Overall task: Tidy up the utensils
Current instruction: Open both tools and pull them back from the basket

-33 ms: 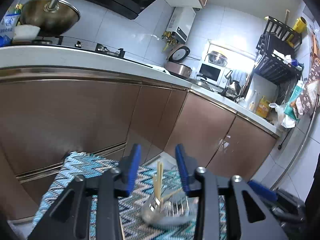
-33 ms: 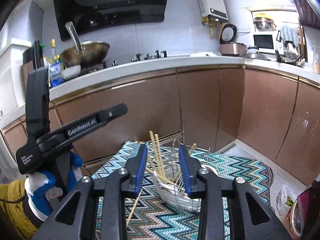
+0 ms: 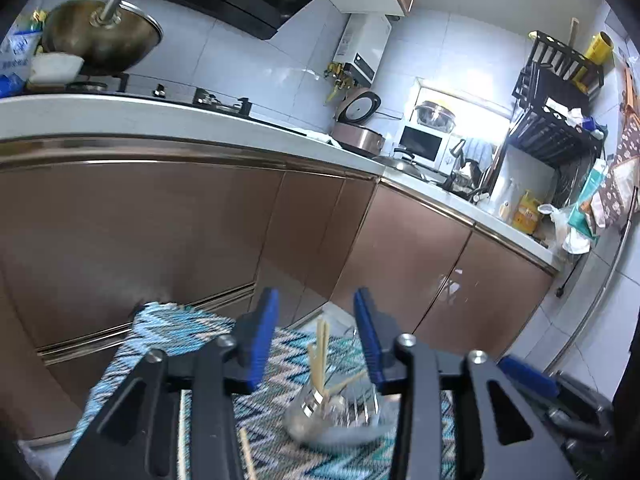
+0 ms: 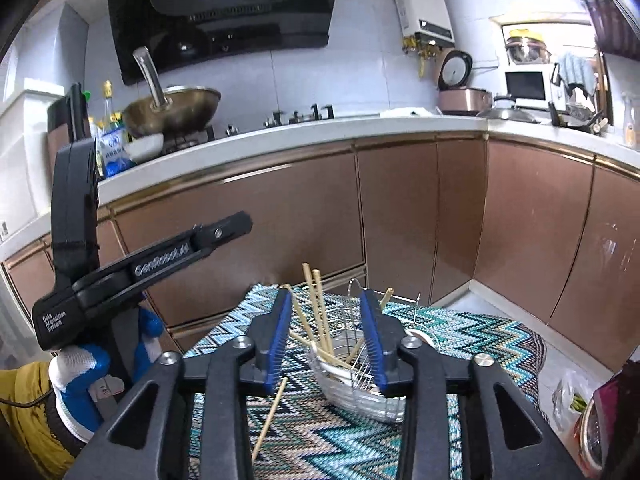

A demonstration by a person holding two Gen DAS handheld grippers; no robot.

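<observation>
your right gripper [image 4: 326, 338] stands with its jaws parted and nothing between the pads; the left gripper [image 3: 316, 334] is likewise parted and empty. both look down along their fingers at the wire holder [image 4: 358, 380] standing on the zigzag mat [image 4: 472, 332], with several chopsticks [image 4: 318, 308] already leaning up out of it at mixed angles. the item outstanding, in my judgement, is the loose chopstick [image 4: 270, 416] lying flat on the mat, just left of the holder's near end and apart from it. in the right view it sits below and slightly left of the left pad, close under the gripper body, its long axis running from near-left up toward the holder, so roughly along your line of sight rather than across it. in the left view only a short piece of the stick [image 3: 247, 454] shows between the finger frames at the bottom edge, so i cannot judge its full lie from there. the right gripper appears the nearer and the better sighted. the coming move likely calls for lowering and turning the wrist so the pads straddle the shaft across its width. the left hand [image 4: 80, 364], gloved in blue and white, holds its tool off to the left, clear of the mat.
</observation>
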